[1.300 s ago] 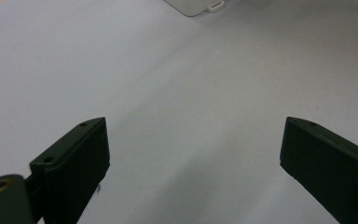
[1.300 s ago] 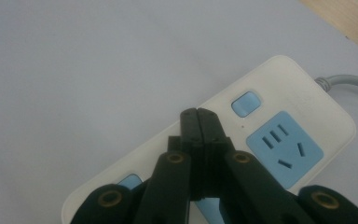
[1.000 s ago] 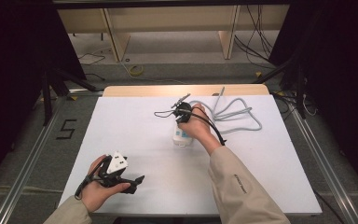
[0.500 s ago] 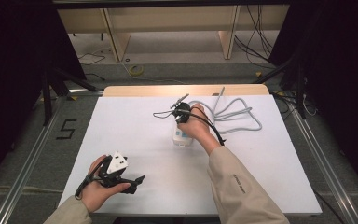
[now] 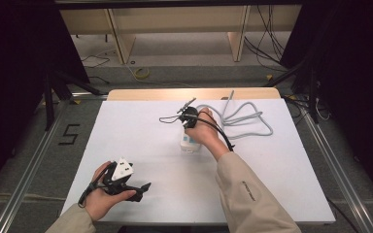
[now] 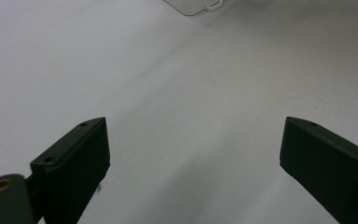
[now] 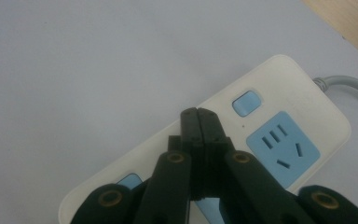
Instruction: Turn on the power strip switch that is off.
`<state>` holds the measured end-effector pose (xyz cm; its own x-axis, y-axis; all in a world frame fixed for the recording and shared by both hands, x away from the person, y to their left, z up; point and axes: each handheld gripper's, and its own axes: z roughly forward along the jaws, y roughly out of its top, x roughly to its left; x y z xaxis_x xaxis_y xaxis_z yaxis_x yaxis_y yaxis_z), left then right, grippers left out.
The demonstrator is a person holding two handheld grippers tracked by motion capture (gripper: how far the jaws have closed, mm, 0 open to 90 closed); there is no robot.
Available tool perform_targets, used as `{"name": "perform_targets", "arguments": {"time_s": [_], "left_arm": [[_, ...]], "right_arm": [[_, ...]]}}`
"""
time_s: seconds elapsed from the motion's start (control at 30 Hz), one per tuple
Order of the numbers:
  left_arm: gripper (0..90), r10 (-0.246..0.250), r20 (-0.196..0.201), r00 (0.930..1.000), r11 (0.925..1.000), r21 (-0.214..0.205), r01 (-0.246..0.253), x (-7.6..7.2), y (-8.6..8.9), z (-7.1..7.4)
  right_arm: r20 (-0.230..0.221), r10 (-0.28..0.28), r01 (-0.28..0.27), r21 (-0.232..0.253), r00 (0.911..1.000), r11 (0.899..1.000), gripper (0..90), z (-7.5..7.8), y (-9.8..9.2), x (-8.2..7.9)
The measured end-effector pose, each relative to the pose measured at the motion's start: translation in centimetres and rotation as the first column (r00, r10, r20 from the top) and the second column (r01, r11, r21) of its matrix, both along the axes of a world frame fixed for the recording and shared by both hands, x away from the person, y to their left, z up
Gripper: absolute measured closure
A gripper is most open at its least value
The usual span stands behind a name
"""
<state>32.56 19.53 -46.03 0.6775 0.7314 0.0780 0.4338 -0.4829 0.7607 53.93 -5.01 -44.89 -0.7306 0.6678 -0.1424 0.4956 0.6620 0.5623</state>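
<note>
My right gripper (image 7: 199, 114) is clenched, jaws pressed together with nothing between them, tips over the white power strip (image 7: 279, 109) just beside its blue switch (image 7: 245, 102). The strip lies flat mid-tabletop (image 5: 141, 131), its grey cord (image 5: 245, 119) coiled beyond it. My left gripper (image 6: 193, 154) is released, jaws wide apart, low at the near left, well apart from the strip.

My work surface is 1 table (image 5: 141, 136) covered by a white sheet, with a bare wooden strip along its far edge. 1 white power strip (image 5: 189, 141) with blue sockets lies flat on the sheet near the centre. Its grey cable (image 5: 245, 121) lies in loose loops on the sheet toward the far right.
</note>
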Motion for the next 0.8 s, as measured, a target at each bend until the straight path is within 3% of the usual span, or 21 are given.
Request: {"name": "perform_targets", "arguments": {"time_s": [0.13,0.17,0.23,0.27,0.33,0.4,0.47,0.8], "left_arm": [[7.9,-0.001,0.000,1.0000,1.0000,0.000,0.001,0.0,0.0,0.0],[8.0,-0.001,0.000,1.0000,1.0000,-0.001,0.001,0.0,0.0,0.0],[8.0,-0.003,-0.001,1.0000,1.0000,0.003,0.003,0.0,0.1,0.1],[8.0,-0.002,0.001,1.0000,1.0000,0.002,0.002,0.0,0.1,0.1],[8.0,0.000,0.000,1.0000,1.0000,-0.002,0.000,-0.1,0.1,0.1],[8.0,-0.002,0.000,1.0000,1.0000,0.003,0.002,0.0,0.1,0.0],[8.0,-0.003,0.001,1.0000,1.0000,0.003,0.003,0.0,0.1,0.1],[8.1,-0.002,0.000,1.0000,1.0000,0.004,0.002,0.0,0.1,0.0]], "right_arm": [[-0.005,0.006,-0.006,-0.004,1.0000,1.000,90.0,0.0,0.2,0.0],[-0.029,0.012,-0.012,0.004,0.9995,1.000,90.0,0.0,0.4,-0.1],[-0.015,0.017,-0.017,-0.011,0.9997,1.000,90.0,0.0,0.6,-0.2],[0.019,0.038,-0.036,-0.064,0.9991,0.997,90.0,0.0,1.1,-0.5],[0.028,0.041,-0.039,-0.079,0.9987,0.996,90.0,0.0,1.2,-0.5],[0.018,0.033,-0.032,-0.070,0.9993,0.997,90.0,0.0,1.1,-0.5],[-0.004,0.025,-0.025,-0.019,0.9997,1.000,90.0,-0.1,0.6,-0.2],[-0.015,0.019,-0.019,-0.006,0.9997,1.000,90.0,0.0,0.5,-0.2]]}}
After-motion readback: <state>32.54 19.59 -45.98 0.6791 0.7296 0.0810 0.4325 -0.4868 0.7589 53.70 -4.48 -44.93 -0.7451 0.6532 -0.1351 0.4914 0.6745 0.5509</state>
